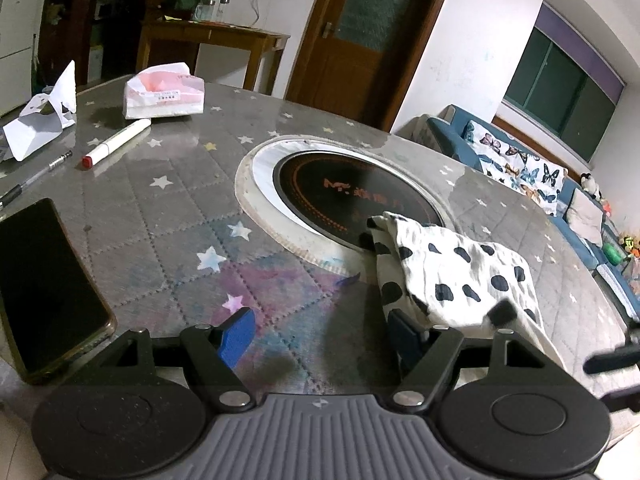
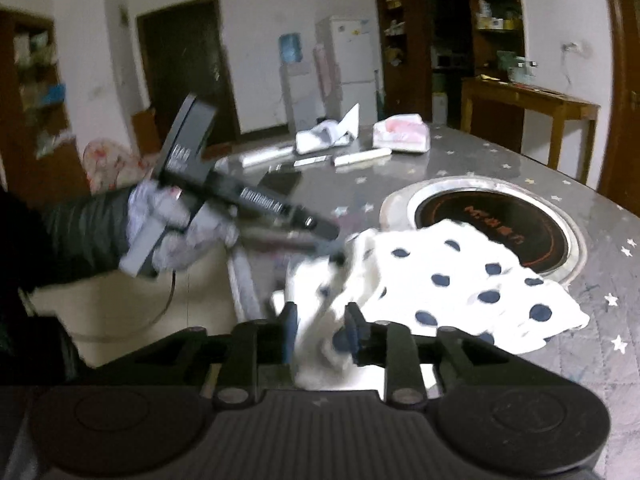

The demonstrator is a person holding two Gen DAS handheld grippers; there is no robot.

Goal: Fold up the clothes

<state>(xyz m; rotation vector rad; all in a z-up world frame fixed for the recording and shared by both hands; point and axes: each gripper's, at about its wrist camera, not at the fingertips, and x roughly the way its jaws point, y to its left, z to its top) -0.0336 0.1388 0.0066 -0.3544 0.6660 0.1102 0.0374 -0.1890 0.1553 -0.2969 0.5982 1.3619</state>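
A white cloth with dark spots (image 1: 460, 268) lies on the grey starred table (image 1: 168, 216), partly over the round cooktop (image 1: 352, 188). My left gripper (image 1: 320, 334) is open and empty, its right finger (image 1: 404, 332) at the cloth's near left edge. In the right wrist view the cloth (image 2: 460, 280) lies in front, with its near corner bunched between my right gripper's fingers. My right gripper (image 2: 320, 332) is partly closed around that corner; blur hides whether it pinches. The left gripper (image 2: 336, 246) reaches in from the left, held by a gloved hand (image 2: 176, 224).
A black phone (image 1: 44, 284) lies at the table's left. A marker (image 1: 116, 142), a pen (image 1: 36, 176), crumpled paper (image 1: 44, 120) and a tissue pack (image 1: 164, 94) sit at the far left. A blue sofa (image 1: 568, 200) stands past the table's right edge.
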